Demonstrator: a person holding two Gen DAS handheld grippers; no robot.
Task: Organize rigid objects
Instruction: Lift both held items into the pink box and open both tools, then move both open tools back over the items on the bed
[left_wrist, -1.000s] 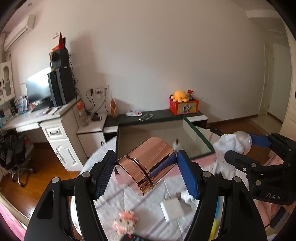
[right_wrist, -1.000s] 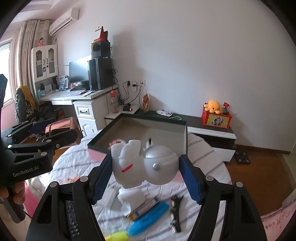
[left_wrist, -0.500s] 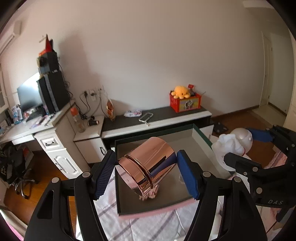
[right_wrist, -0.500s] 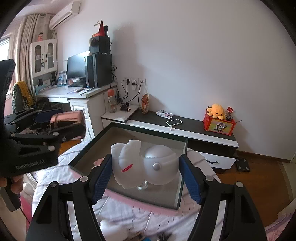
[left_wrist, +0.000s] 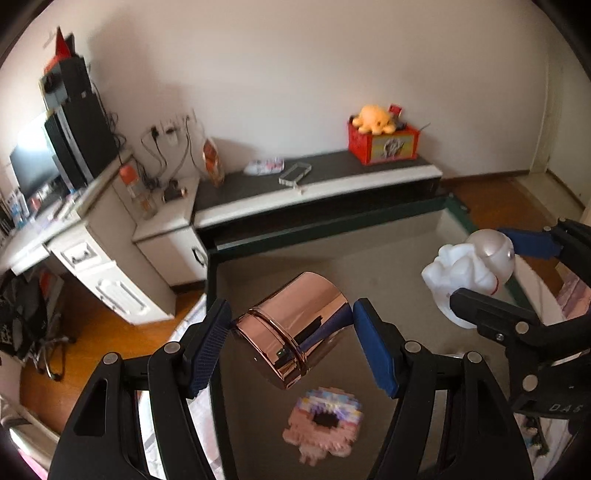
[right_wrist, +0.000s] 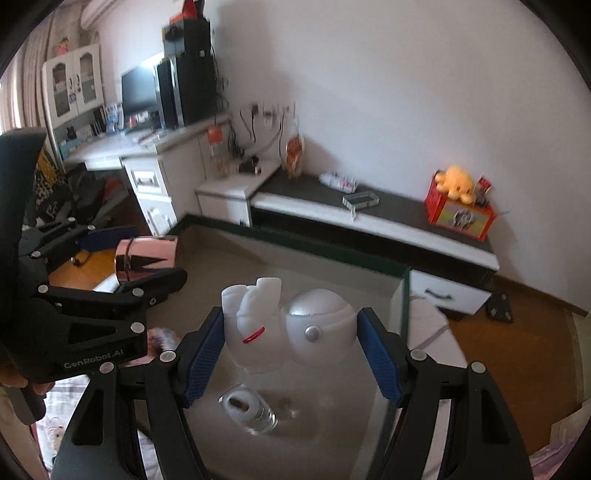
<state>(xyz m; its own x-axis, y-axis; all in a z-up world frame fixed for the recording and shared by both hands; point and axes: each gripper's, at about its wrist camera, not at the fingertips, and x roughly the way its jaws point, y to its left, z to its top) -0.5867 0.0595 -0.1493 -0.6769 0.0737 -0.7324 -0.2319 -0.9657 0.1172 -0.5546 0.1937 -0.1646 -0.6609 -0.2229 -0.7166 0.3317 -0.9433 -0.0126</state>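
Hovering over the tray (left_wrist: 454, 206), both grippers carry a load, and what matters for the drop is how each load lies above the tray floor. The left gripper (left_wrist: 291, 334) is clamped on the canister (left_wrist: 295, 325), a shiny rose-gold cylinder lying tilted, its long axis running away from the fingers and up to the right, lidded end nearest the camera. It hangs clear of the tray floor over the left side of the tray, and just below and nearer sits a pink bead figure (left_wrist: 325, 424) already on the floor.

The right gripper (right_wrist: 290, 334) is closed on the white toy (right_wrist: 288, 328), a pale figure with a domed head lying sideways across the pads. It is held above the right half of the tray, and almost directly under it a small glass jar (right_wrist: 251, 410) rests on the floor.

I judge each hand must set down straight beneath itself, the left steering deeper to miss the bead figure, the right shifting off the jar. The two grippers are well apart, so neither should foul the other.
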